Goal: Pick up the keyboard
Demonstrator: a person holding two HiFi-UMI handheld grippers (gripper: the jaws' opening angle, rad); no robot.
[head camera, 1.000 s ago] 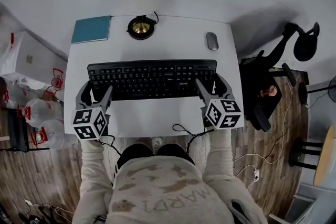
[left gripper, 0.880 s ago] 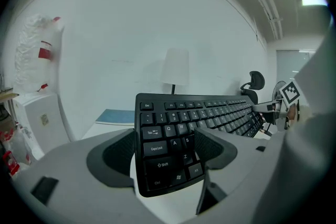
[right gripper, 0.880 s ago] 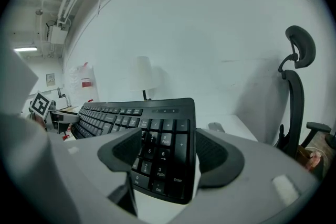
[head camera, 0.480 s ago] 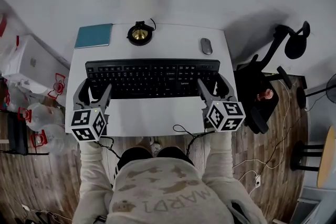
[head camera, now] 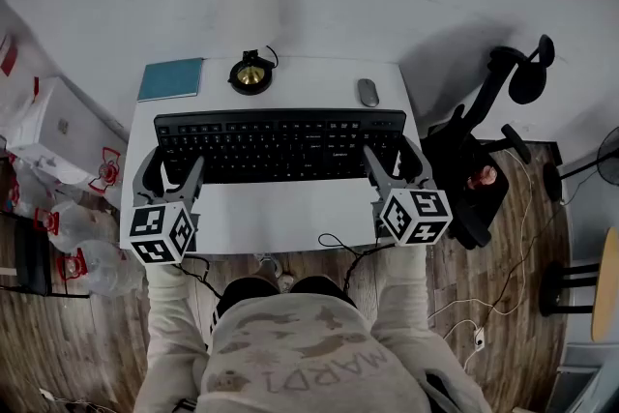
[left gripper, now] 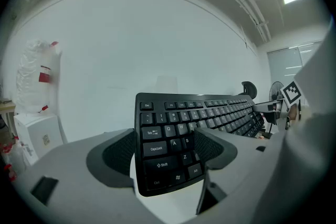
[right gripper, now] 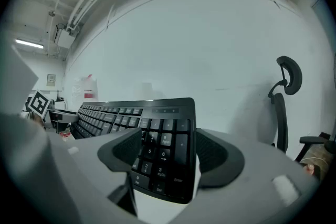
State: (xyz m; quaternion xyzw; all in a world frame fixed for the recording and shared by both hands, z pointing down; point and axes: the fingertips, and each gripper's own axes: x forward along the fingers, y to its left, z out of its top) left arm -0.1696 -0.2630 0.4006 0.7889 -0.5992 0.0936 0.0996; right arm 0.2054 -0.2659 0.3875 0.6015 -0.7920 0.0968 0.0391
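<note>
You have the long black keyboard (head camera: pixel 279 144) clamped at both ends. The left gripper's (head camera: pixel 177 167) jaws grip its Shift-key end and the right gripper's (head camera: pixel 390 155) jaws grip its number-pad end. It appears raised off the white surface (head camera: pixel 290 213), so the pick-up looks nearly done; what remains is lifting it clear.

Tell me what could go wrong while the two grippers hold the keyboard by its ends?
1. The left gripper and the right gripper each pinch only a short end of the long keyboard, so it might slip or tip and drop onto the desk.
2. The mouse and a round brass-coloured object sit just beyond the keyboard's far edge; swinging it forward could knock them.
</note>
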